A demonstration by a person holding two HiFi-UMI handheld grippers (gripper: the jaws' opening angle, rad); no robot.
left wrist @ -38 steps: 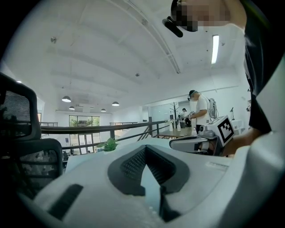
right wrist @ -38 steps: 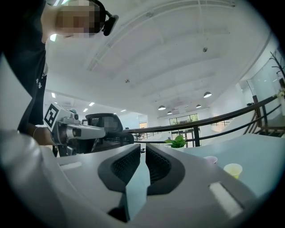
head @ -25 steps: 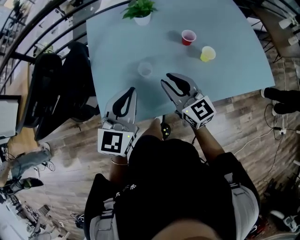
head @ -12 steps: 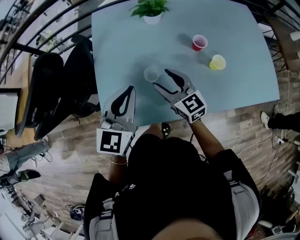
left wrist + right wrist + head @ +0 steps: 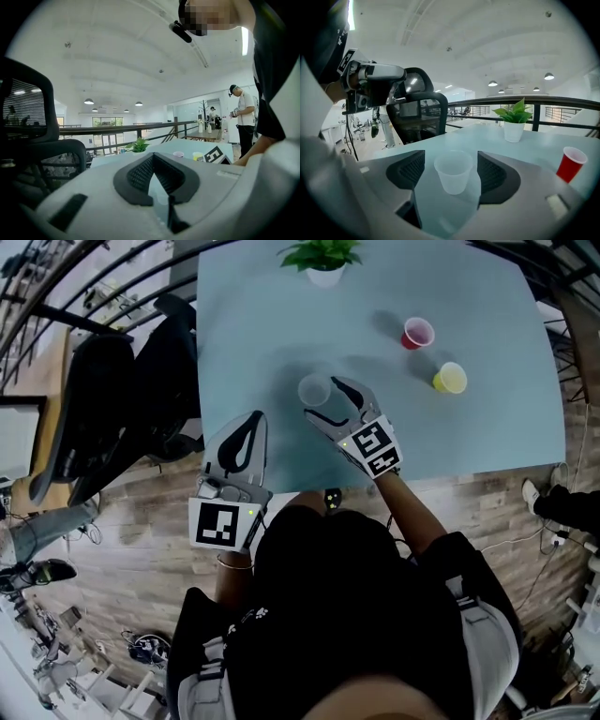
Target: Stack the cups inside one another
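Translucent plastic is your target. In the head view, the clear cup (image 5: 315,390) stands upright near the middle of the pale counter (image 5: 262,315). Your right gripper (image 5: 325,400) reaches in with one jaw on each side of it. The red cup (image 5: 417,334) and yellow cup (image 5: 450,378) sit close together, well apart from the clear one, so I'd say this cup is the one that has to travel. Your left gripper (image 5: 253,418) waits at the counter's near edge, out of the way.

The left gripper view shows its jaws together at the tips with nothing between them, probably a spare hand for now.

In the right gripper view, the jaws have just been opening and stand wide. The clear cup sits upright between the pads with a gap on each side, so there is no grip yet. That width looks chosen to clear the rim. Close gently, because thin plastic will likely buckle.
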